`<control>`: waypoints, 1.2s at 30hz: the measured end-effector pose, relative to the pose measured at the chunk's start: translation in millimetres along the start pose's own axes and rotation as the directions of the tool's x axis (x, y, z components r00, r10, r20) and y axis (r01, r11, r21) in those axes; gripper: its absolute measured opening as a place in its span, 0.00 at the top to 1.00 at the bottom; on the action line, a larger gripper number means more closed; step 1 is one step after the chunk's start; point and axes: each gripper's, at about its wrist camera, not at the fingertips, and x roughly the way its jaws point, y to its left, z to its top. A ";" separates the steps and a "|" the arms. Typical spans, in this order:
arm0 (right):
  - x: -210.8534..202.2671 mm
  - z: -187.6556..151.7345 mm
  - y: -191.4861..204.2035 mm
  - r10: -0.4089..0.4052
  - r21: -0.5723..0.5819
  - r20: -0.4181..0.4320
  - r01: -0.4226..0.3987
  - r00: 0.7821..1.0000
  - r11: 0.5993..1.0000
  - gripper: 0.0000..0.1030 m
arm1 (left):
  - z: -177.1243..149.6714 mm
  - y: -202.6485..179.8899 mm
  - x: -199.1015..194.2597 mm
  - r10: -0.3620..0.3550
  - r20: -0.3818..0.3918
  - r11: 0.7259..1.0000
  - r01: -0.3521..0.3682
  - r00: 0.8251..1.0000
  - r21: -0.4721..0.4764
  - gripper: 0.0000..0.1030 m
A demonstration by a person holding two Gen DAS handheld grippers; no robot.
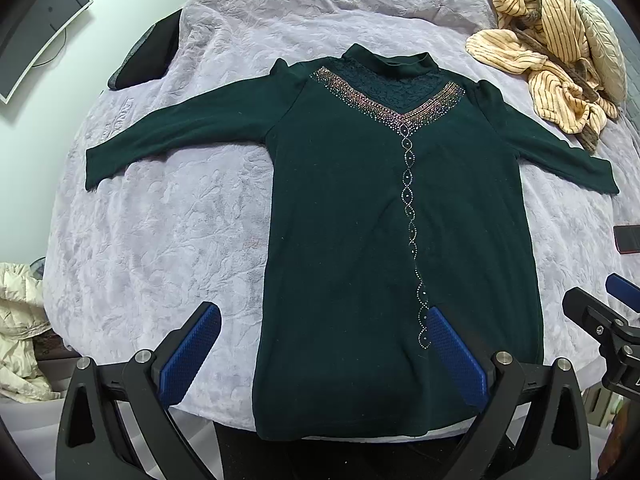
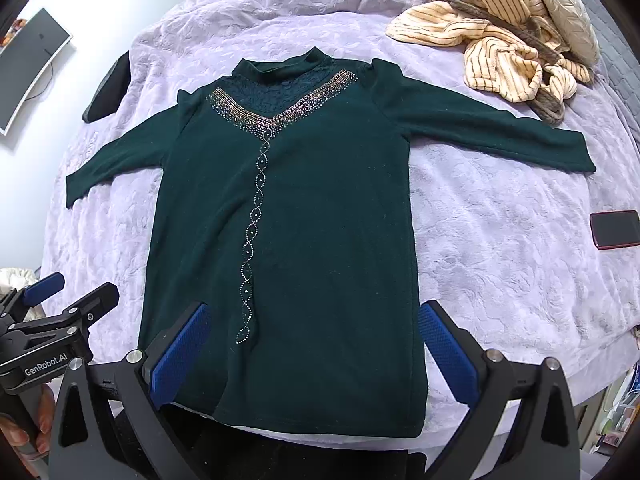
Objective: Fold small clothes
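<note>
Both grippers, left gripper (image 1: 320, 344) and right gripper (image 2: 316, 340), are hovering with fingers spread open and empty over the near hem of the dark green top (image 1: 380, 220), lying flat lengthwise on the bed (image 1: 160, 220), collar far.

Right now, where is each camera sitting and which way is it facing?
Left wrist: on the left gripper at the bed's near edge, facing along the green top; the right gripper shows beside it.
Right wrist: on the right gripper, same direction; the left gripper and fingers show.
Shared: top, striped garment, phone, purple blanket.
</note>
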 end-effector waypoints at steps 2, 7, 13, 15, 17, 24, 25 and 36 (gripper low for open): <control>0.7 -0.1 0.6 0.000 0.000 -0.002 0.000 1.000 1.000 0.00 | -0.1 -0.3 0.0 -0.001 -0.001 1.000 0.001 1.000 -0.002 0.00; 1.3 0.3 1.2 0.000 -0.001 -0.004 0.000 1.000 1.000 0.00 | -0.1 1.1 1.6 -0.002 -0.005 1.000 0.002 1.000 -0.003 0.00; 2.0 0.6 3.2 -0.001 -0.001 -0.007 0.001 1.000 1.000 0.00 | -0.5 1.0 1.7 -0.002 -0.005 1.000 0.002 1.000 0.000 0.00; 2.3 0.2 3.6 0.000 0.000 -0.008 0.000 1.000 1.000 0.00 | -0.5 0.9 1.6 -0.001 -0.005 1.000 0.001 1.000 0.000 0.00; 2.2 0.5 3.5 -0.001 0.000 -0.010 0.001 1.000 1.000 0.00 | -0.8 2.1 1.9 0.000 -0.006 1.000 0.000 1.000 -0.002 0.00; 2.4 -0.2 3.7 -0.001 0.000 -0.010 0.001 1.000 1.000 0.00 | -1.7 2.6 2.9 0.000 -0.011 1.000 0.000 1.000 0.002 0.00; 2.4 -0.3 3.8 -0.002 0.001 -0.011 0.002 1.000 1.000 0.00 | -1.8 2.7 3.0 -0.001 -0.011 1.000 0.001 1.000 0.003 0.00; 6.2 -1.6 8.5 -0.026 0.026 -0.010 0.026 1.000 0.999 0.00 | 1.7 7.8 6.9 -0.023 -0.006 0.999 0.024 1.000 0.030 0.00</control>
